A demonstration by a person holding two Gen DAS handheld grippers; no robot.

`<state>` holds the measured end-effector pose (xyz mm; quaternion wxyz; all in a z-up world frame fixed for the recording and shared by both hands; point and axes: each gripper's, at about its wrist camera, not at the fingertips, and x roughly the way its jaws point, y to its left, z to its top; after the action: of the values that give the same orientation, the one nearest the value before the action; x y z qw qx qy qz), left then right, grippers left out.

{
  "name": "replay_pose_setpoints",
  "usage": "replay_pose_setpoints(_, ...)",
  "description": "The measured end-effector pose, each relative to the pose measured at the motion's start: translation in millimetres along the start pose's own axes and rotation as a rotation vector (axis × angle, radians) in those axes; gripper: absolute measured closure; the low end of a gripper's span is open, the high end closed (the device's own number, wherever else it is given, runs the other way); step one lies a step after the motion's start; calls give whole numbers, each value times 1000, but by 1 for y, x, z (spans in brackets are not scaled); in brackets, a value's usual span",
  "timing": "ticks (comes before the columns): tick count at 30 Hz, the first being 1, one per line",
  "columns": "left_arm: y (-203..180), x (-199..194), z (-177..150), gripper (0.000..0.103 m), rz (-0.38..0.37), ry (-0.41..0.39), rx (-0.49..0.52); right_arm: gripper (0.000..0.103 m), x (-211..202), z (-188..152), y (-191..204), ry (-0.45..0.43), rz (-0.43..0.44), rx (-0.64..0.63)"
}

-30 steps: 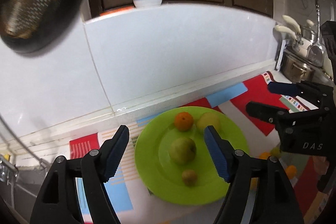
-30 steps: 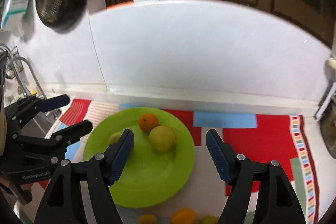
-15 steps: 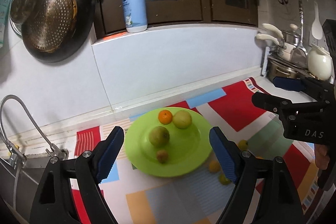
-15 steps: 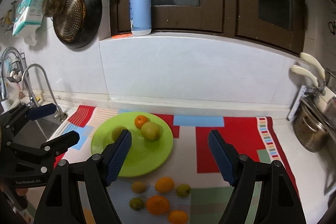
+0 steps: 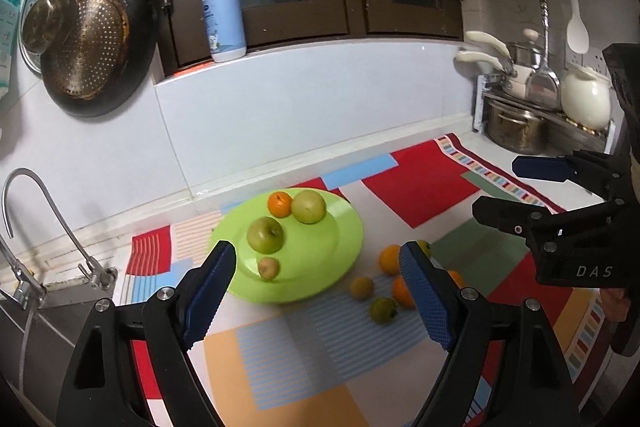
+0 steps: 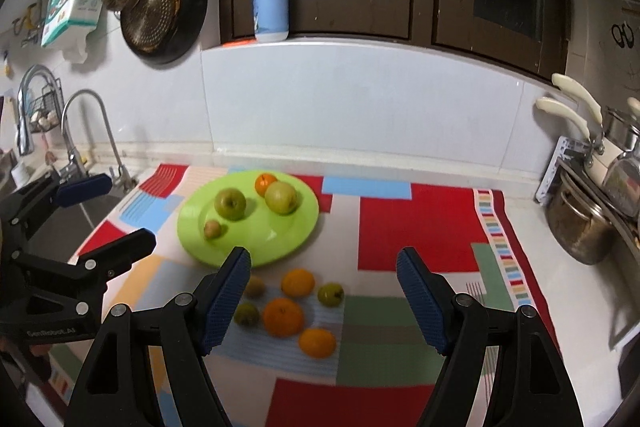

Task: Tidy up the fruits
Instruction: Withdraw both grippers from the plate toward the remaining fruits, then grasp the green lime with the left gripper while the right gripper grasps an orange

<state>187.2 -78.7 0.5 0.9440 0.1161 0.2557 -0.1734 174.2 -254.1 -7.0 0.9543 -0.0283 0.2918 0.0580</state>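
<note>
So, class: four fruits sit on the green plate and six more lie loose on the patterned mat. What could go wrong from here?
1. The loose fruits lie packed together in front of the green plate; the open right gripper closing on one may nudge its neighbours, and they could roll.
2. The four fruits already on the plate are round and unsecured; dropping another among them might knock one off.
3. The left gripper works the same spot, so the fingers could clash.

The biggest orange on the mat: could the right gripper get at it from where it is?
Probably yes. The biggest orange lies in the open on the mat, just ahead of the right gripper, whose jaws stand open and empty. Other fruit lies close beside it, so they might get nudged.
</note>
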Motion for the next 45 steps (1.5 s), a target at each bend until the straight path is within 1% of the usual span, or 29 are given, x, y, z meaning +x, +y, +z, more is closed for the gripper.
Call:
replay_pose_setpoints(7, -17, 9, -19, 19, -51, 26, 63, 27, 6, -23, -2, 56, 21, -22)
replay_pose_setpoints(16, -33, 47, -45, 20, -138, 128, 157, 28, 38, -54, 1, 186, 62, -47)
replay_pose_setpoints(21, -39, 72, -57, 29, -183, 195, 176, 35, 60, -65, -3, 243, 76, -30)
replay_pose_setpoints(22, -40, 78, -58, 30, -196, 207, 171, 38, 65, -67, -4, 255, 79, -24)
replay_pose_setpoints(24, -40, 86, -60, 34, -215, 225, 160, 43, 73, -69, -7, 276, 92, -12)
replay_pose_setpoints(26, -41, 94, -60, 36, -231, 239, 145, 45, 80, -72, -10, 295, 106, 4)
replay_pose_setpoints(28, -41, 101, -60, 41, -240, 247, 130, 50, 87, -73, -12, 311, 124, 16)
replay_pose_setpoints(29, -41, 103, -59, 43, -246, 251, 123, 51, 90, -74, -12, 319, 136, 21)
replay_pose_setpoints(36, -44, 115, -61, 59, -267, 291, 93, 61, 104, -76, -12, 343, 181, 27)
replay_pose_setpoints(38, -44, 118, -62, 63, -266, 301, 85, 63, 107, -77, -12, 348, 188, 37)
replay_pose_setpoints(40, -43, 120, -62, 66, -281, 308, 68, 66, 108, -76, -13, 345, 187, 38)
replay_pose_setpoints(42, -43, 122, -64, 71, -280, 319, 64, 66, 107, -77, -13, 344, 190, 40)
replay_pose_setpoints(45, -42, 123, -64, 74, -277, 319, 56, 66, 106, -77, -13, 344, 190, 39)
